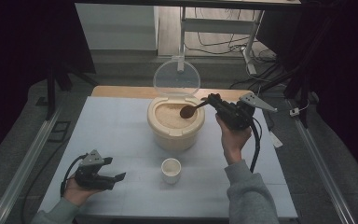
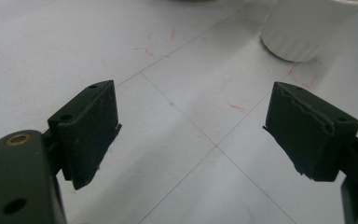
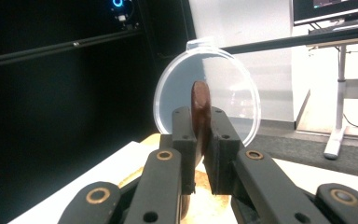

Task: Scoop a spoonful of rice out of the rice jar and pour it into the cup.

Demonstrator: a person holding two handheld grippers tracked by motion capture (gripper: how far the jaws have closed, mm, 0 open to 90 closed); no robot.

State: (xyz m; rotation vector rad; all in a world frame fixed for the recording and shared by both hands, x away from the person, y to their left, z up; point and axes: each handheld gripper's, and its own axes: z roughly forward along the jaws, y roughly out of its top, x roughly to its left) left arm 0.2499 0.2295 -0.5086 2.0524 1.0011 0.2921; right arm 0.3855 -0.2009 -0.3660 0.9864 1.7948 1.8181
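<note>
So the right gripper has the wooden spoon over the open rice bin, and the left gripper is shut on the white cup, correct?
Not quite. The left gripper is open and holds nothing: the left gripper view shows its jaws spread over the bare table, with the white cup apart from them. The rest stands: the right gripper grips the wooden spoon over the open rice bin.

1. Left gripper (image 1: 114,177) at lower left of the high view, lying low, cradled in the left hand (image 1: 77,190), jaws spread wide, nothing between them.
2. Right gripper (image 1: 209,100) right of centre, raised, gripped from below by the right hand (image 1: 233,136), grey sleeve (image 1: 251,193) behind; jaws clamped on a brown spoon (image 3: 200,109).
</note>
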